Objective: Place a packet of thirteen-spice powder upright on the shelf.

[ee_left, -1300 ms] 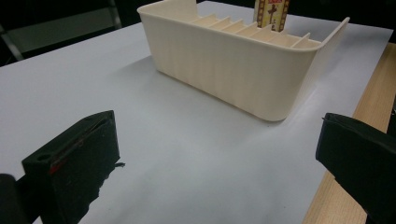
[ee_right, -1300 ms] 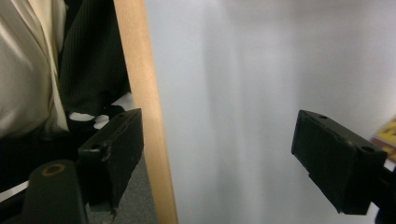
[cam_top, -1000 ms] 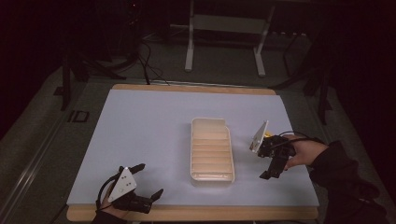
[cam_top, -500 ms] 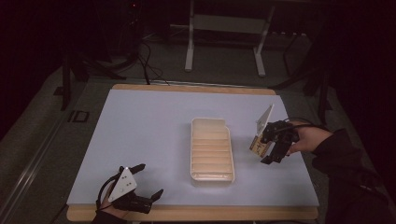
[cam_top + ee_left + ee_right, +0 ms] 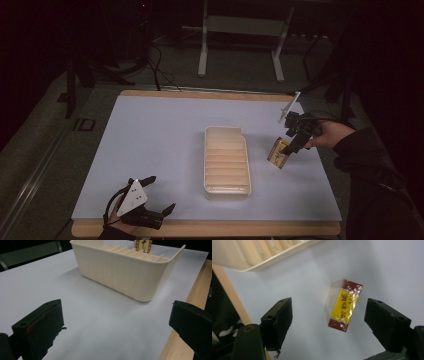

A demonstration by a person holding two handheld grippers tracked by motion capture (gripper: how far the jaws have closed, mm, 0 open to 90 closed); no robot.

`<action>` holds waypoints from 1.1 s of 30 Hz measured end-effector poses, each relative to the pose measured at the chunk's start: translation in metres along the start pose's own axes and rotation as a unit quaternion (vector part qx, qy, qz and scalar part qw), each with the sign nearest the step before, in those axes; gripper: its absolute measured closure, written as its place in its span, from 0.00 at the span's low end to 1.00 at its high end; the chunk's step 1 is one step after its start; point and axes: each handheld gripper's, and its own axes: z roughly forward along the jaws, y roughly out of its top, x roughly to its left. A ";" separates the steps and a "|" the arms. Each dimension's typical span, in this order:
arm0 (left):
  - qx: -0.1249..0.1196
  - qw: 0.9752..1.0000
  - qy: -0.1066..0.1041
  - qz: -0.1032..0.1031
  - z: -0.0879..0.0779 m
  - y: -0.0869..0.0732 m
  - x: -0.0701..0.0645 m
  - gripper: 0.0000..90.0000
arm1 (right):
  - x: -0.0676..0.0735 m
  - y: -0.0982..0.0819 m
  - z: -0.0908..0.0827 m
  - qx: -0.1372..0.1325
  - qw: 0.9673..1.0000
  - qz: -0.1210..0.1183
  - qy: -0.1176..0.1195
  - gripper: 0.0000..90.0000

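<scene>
A small red and yellow box (image 5: 279,153) in clear wrap sits on the white table, just right of a cream ribbed tray (image 5: 227,189). My right gripper (image 5: 293,144) hovers over the box, jaws open. In the right gripper view the box (image 5: 343,305) lies between the two jaws with a gap on each side, neither pad touching it. My left gripper (image 5: 161,193) rests open near the table's front left edge with nothing in it. Its own view looks past the open jaws (image 5: 115,322) at the tray's wall (image 5: 120,272); the box's top (image 5: 143,245) shows beyond it.
The wooden front edge (image 5: 210,229) of the table runs just below the left hand. A metal stand (image 5: 240,30) and cables are on the dark floor beyond the far edge. The tray's slots (image 5: 226,155) hold nothing. White table surface (image 5: 150,135) spreads left of the tray.
The right hand and its gripper have moved toward the far side of the table and risen a little. The box stays in about the same spot. The left gripper has kept still.
</scene>
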 end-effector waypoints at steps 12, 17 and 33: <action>0.002 1.000 -0.001 0.001 0.001 0.000 0.000 0.00 | -0.025 0.002 0.024 0.028 0.996 0.090 -0.001 0.29; 0.003 1.000 -0.002 0.001 0.001 0.000 0.000 0.00 | -0.029 0.003 0.035 0.040 0.994 0.102 0.001 0.31; 0.007 1.000 -0.003 0.005 0.001 -0.001 -0.001 0.00 | -0.034 0.001 0.060 0.076 0.991 0.113 0.020 0.63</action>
